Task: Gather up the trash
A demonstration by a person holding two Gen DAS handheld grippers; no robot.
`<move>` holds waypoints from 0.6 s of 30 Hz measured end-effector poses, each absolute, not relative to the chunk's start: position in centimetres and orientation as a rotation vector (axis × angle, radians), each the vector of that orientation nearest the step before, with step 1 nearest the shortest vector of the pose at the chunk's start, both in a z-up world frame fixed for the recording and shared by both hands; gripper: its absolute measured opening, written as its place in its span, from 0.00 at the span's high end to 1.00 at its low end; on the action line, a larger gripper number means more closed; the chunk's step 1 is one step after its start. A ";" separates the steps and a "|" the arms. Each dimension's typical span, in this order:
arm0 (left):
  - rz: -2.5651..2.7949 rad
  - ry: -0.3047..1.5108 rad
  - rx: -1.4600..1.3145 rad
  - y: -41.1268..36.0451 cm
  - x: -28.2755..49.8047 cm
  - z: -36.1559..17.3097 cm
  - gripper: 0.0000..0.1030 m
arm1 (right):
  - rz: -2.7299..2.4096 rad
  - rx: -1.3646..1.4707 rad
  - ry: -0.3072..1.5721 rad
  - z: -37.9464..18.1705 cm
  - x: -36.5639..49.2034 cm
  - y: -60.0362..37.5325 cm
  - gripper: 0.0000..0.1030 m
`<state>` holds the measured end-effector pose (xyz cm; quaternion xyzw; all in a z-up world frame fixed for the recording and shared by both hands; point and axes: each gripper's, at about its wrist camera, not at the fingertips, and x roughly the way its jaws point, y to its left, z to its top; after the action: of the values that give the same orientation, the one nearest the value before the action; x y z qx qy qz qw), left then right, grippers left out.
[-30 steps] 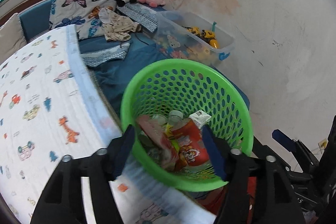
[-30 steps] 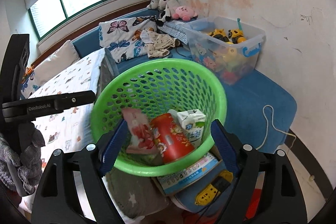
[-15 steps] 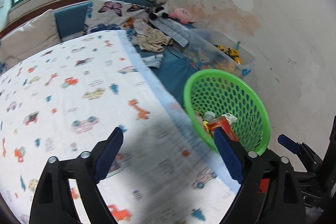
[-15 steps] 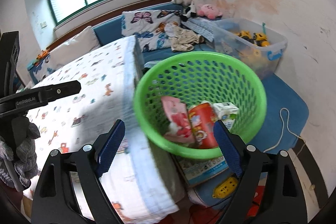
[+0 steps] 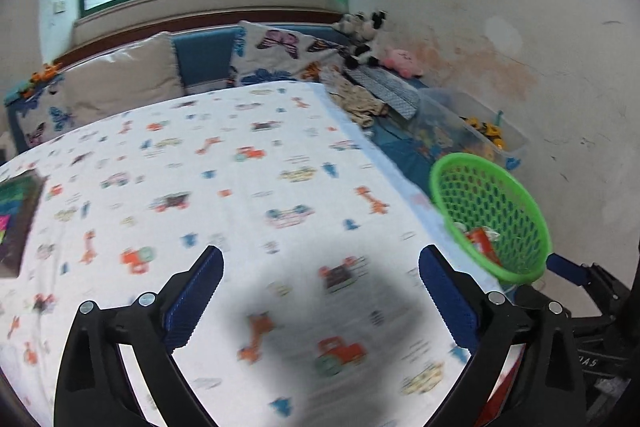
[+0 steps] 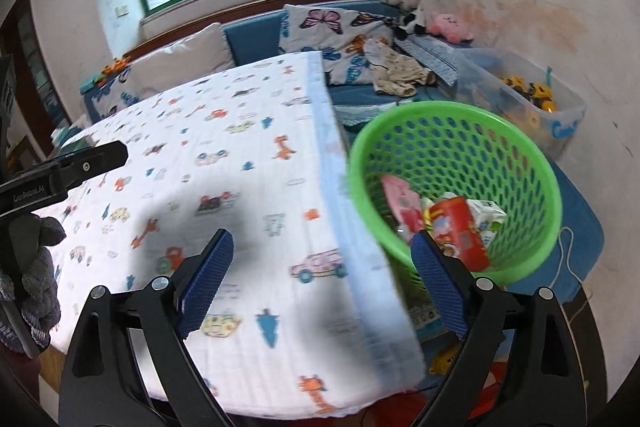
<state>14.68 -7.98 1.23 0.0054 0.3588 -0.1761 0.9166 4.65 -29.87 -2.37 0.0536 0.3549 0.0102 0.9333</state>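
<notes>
At far left of the right wrist view, the left gripper (image 6: 92, 163) reads "GenRobot.AI" on its arm. Its fingers (image 5: 196, 291) stand wide, having just been opening, nothing between them, over the cartoon-print cloth (image 5: 224, 187) on the counter. The right gripper (image 6: 320, 279) has likewise just been opening, empty. Right of the counter's edge, the green basket (image 6: 516, 155) holds a red can (image 6: 460, 231), a pink wrapper (image 6: 400, 199) and a white carton (image 6: 490, 213); their print is unreadable.

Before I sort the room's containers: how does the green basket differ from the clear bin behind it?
The green basket is round, with perforated walls; the clear bin is rectangular, with solid see-through walls. The basket holds wrappers and cartons; the bin holds toys, some yellow. The basket stands nearer the covered table. Both are open-topped plastic.
</notes>
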 end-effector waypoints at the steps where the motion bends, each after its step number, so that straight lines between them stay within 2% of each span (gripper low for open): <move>1: -0.347 0.735 0.011 -7.2 14.3 1.1 0.07 | 0.026 0.104 0.725 -2.4 4.7 -29.4 0.12; 18: -0.115 0.702 -0.014 1.6 8.5 -0.6 0.07 | 0.142 0.064 0.723 -2.7 3.8 -23.6 0.06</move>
<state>8.46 1.57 -0.64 -0.0067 0.3436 -0.0564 0.9374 3.77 -23.56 -2.71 0.0314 0.3534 0.0693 0.9324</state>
